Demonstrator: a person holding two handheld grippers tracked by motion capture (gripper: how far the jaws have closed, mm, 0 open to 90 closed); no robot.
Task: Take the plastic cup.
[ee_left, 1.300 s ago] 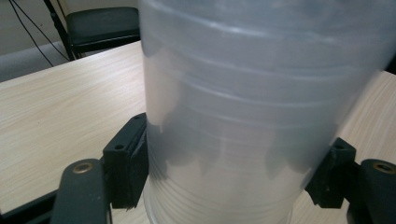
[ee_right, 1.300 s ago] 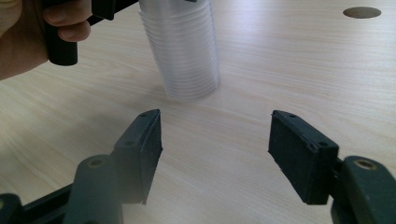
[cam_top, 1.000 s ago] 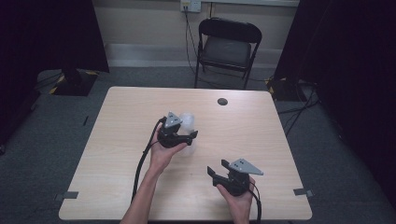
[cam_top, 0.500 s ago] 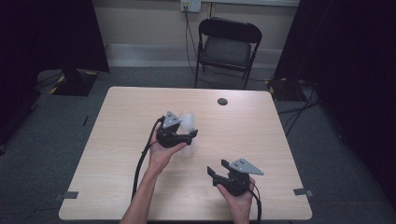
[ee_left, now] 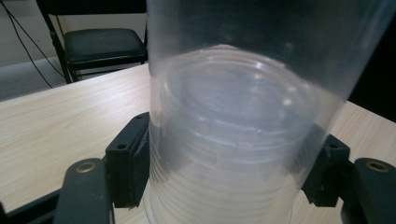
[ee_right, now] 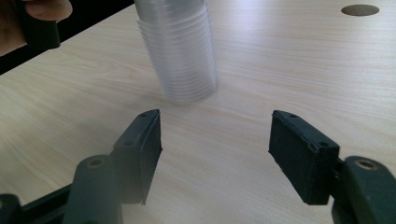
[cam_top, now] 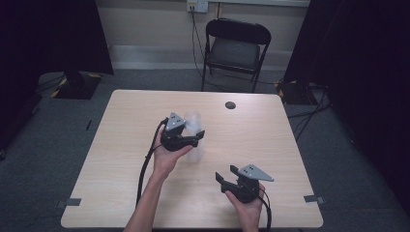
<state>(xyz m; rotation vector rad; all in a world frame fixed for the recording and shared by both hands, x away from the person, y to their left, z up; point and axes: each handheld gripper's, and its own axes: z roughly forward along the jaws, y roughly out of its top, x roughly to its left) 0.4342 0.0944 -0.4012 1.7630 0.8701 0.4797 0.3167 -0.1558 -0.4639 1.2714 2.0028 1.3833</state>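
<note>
A stack of clear plastic cups (cam_top: 192, 121) stands at the middle of the table, rims stacked at its lower end. My left gripper (cam_top: 196, 137) is shut on the stack, one black pad (ee_left: 128, 158) pressed on each side of the cup stack (ee_left: 233, 116). My right gripper (cam_top: 226, 174) is held near the front right of the table, open with nothing between its jaws. In the right gripper view, the right gripper (ee_right: 215, 149) points at the cup stack (ee_right: 180, 51), which is a short way ahead, its base on the wood.
The light wooden table (cam_top: 121, 145) has a dark round cable hole (cam_top: 230, 105) near its far edge. A black folding chair (cam_top: 234, 48) stands behind the table. Bare tabletop lies left and right of the cups.
</note>
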